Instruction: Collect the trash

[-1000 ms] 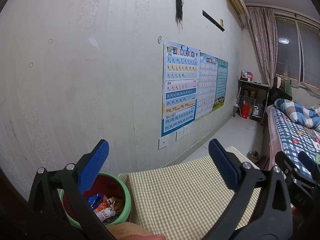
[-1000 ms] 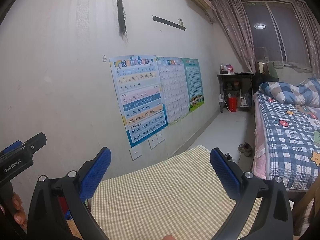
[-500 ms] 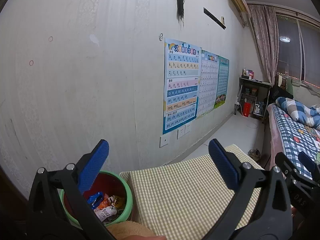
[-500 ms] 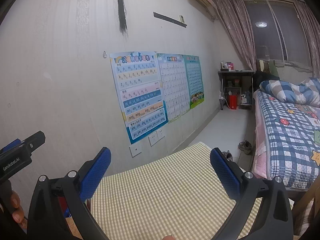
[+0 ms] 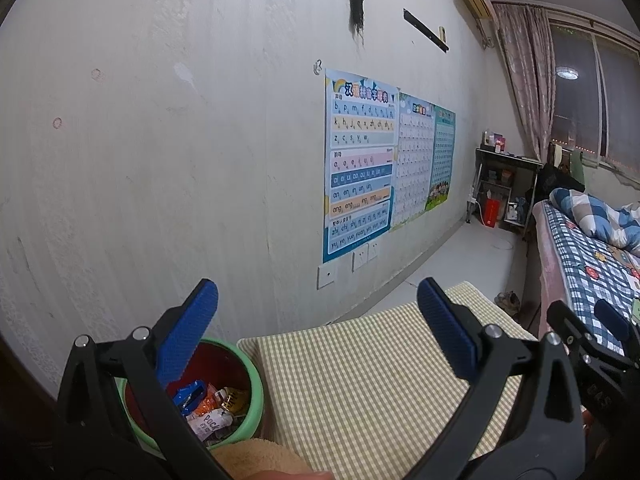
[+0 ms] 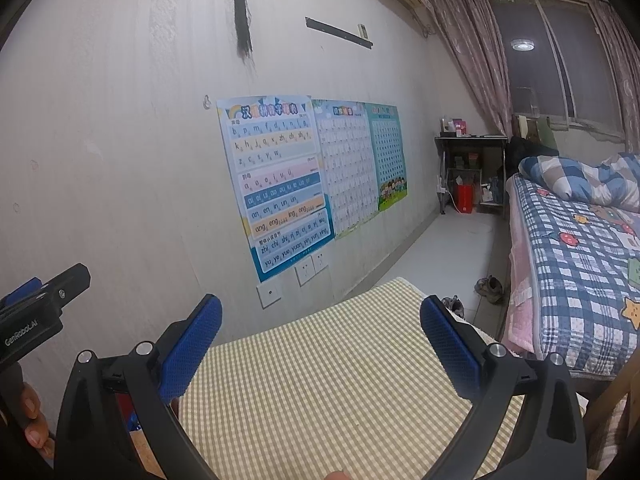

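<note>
Comparing with second ago: little changed, both views tipped slightly upward. Lower left of left wrist view: green bin [image 5: 256,390] holding wrappers [image 5: 210,402], beside checked counter [image 5: 360,392]. Left tool [image 5: 316,320] spread, nothing held. Right tool [image 6: 320,330] likewise released, empty. No trash seen on counter; collection judged nearly finished.

A table under a green-and-cream checked cloth [image 5: 360,392]; its surface bare; green-rimmed bin [image 5: 252,380] beside it.
</note>
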Demonstrator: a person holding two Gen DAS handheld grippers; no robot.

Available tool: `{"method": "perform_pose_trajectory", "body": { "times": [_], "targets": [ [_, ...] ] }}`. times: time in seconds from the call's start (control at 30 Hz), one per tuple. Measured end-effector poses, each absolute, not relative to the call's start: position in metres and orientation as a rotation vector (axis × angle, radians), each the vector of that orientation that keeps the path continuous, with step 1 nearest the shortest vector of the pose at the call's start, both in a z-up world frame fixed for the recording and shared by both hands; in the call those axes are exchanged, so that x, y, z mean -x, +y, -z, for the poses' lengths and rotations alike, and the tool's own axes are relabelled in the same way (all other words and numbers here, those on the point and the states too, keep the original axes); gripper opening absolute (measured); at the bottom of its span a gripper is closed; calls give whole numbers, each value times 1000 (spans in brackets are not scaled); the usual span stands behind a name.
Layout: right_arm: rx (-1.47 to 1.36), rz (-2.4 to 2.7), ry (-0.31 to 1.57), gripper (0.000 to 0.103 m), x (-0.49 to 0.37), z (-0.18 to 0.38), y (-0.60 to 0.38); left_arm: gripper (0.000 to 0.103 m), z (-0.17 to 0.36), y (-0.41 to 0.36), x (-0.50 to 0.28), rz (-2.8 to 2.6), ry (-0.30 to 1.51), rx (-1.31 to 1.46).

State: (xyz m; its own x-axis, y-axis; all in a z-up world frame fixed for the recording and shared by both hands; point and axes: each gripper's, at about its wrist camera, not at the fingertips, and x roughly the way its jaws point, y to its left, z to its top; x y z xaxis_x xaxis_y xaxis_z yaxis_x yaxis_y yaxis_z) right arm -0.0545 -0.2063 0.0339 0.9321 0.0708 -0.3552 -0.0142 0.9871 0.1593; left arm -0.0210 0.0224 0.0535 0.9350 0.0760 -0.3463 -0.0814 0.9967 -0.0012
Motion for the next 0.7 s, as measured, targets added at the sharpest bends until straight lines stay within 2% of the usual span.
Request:
{"method": "perform_pose_trajectory", "body": {
  "times": [0.47,0.57,0.7],
  "targets": [
    [-162,-14,444,96,42,-19,-215,98,-28,10,3,-46,424,6],
    [-170,29,520,96,28,1,-223,98,6,-3,-15,-28,491,-5],
    [-151,179,652,96,0,61,-244,98,86,-32,-48,48,698,-56]
  ]
}}
